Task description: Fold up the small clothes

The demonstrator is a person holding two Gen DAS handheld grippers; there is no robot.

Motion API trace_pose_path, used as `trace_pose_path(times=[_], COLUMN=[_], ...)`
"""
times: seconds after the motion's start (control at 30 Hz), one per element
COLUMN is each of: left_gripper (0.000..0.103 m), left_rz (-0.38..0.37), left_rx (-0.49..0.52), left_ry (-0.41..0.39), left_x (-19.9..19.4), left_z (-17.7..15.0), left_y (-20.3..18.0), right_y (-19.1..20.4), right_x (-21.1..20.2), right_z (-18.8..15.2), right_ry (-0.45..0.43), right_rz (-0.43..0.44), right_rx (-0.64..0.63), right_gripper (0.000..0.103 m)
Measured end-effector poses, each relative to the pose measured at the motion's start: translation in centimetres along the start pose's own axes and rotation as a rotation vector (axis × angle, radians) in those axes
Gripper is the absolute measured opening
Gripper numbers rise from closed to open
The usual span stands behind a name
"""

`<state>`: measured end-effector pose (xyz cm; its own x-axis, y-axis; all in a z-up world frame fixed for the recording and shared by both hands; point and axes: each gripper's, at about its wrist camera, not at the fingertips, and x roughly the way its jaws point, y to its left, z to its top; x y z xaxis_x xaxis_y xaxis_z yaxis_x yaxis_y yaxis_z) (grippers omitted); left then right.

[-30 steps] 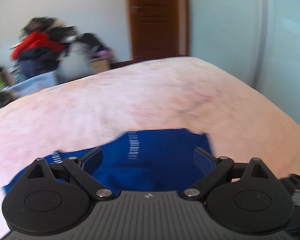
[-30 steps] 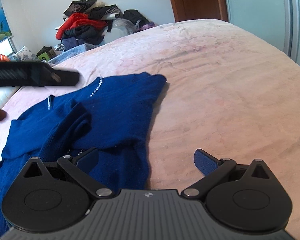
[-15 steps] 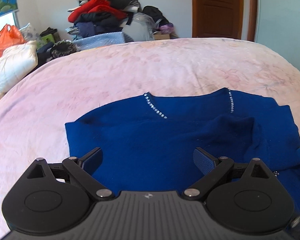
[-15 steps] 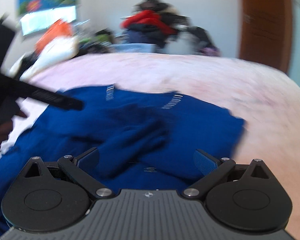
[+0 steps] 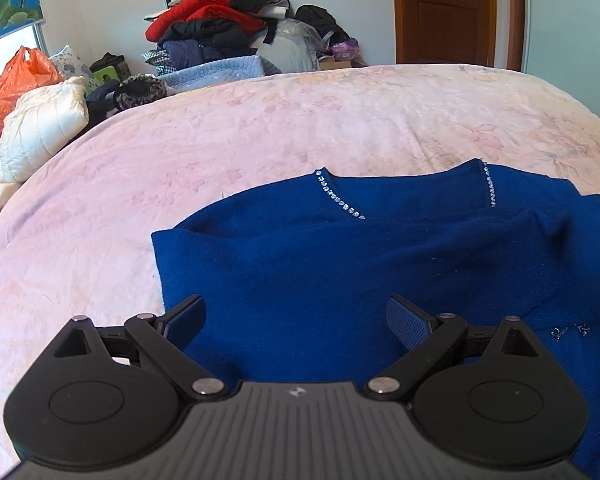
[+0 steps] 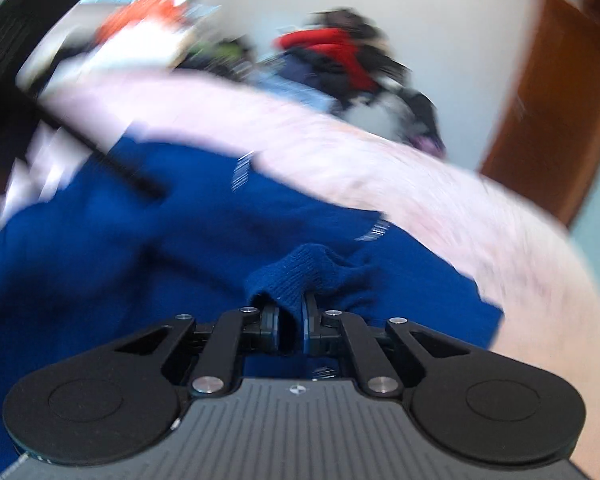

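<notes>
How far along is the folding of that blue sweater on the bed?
Early on. Done: the blue sweater lies spread on the pink bedspread, one sleeve already lying across its front. In hand: the right gripper has just closed and pinches a knit cuff between its fingers; the left gripper hovers open over the sweater, holding nothing. Left: folding the body into a compact stack.

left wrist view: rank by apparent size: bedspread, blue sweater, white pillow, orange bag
1. bedspread
2. blue sweater
3. white pillow
4. orange bag

The sweater lies nearest the camera, so it looks enlarged. The bag is partly hidden behind the pillow; those two are unsure.
</notes>
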<state>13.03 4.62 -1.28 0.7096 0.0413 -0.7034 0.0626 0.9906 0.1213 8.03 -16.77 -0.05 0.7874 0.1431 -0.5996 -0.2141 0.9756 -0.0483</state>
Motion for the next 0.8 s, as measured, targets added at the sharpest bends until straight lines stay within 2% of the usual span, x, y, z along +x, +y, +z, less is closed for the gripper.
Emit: trace_pose_path(times=[0.1, 0.13, 0.17, 0.23, 0.27, 0.37, 0.4, 0.53, 0.63, 0.7, 0.8], left_gripper=[0.098, 0.098, 0.098, 0.098, 0.098, 0.098, 0.098, 0.098, 0.098, 0.098, 0.098], left_rz=[-0.002, 0.002, 0.009, 0.020, 0.023, 0.039, 0.039, 0.030, 0.032, 0.034, 0.026], left_rx=[0.000, 0.003, 0.005, 0.007, 0.009, 0.009, 0.008, 0.015, 0.041, 0.055, 0.062], left_ry=[0.002, 0.003, 0.005, 0.007, 0.008, 0.025, 0.031, 0.034, 0.020, 0.019, 0.021], left_x=[0.2, 0.3, 0.4, 0.5, 0.5, 1.1, 1.3, 1.3, 0.8, 0.7, 0.7], left_z=[0.0, 0.0, -0.1, -0.2, -0.3, -0.4, -0.4, -0.4, -0.5, -0.6, -0.6], left_y=[0.2, 0.2, 0.3, 0.4, 0.5, 0.7, 0.7, 0.2, -0.1, -0.3, -0.4], right_y=[-6.8, -9.2, -11.6, -14.9, -15.9, -16.0, -15.8, -13.5, -13.7, -14.3, -16.4], right_x=[-0.1, 0.3, 0.7, 0.6, 0.1, -2.2, -2.4, -1.1, -0.4, 0.6, 1.2], right_z=[0.5, 0.2, -0.3, -1.5, -2.0, -3.2, -3.3, -2.0, -1.6, -1.3, -1.1], right_ry=[-0.013, 0.000, 0.021, 0.048, 0.040, -0.030, -0.041, -0.042, -0.031, -0.022, -0.072], right_rz=[-0.046, -0.046, -0.062, -0.144, -0.175, -0.215, -0.190, 0.001, 0.122, 0.114, 0.012], right_rx=[0.272, 0.377, 0.482, 0.628, 0.667, 0.688, 0.670, 0.610, 0.713, 0.790, 0.822], right_gripper=[0.009, 0.013, 0.030, 0.052, 0.053, 0.053, 0.053, 0.057, 0.061, 0.061, 0.060])
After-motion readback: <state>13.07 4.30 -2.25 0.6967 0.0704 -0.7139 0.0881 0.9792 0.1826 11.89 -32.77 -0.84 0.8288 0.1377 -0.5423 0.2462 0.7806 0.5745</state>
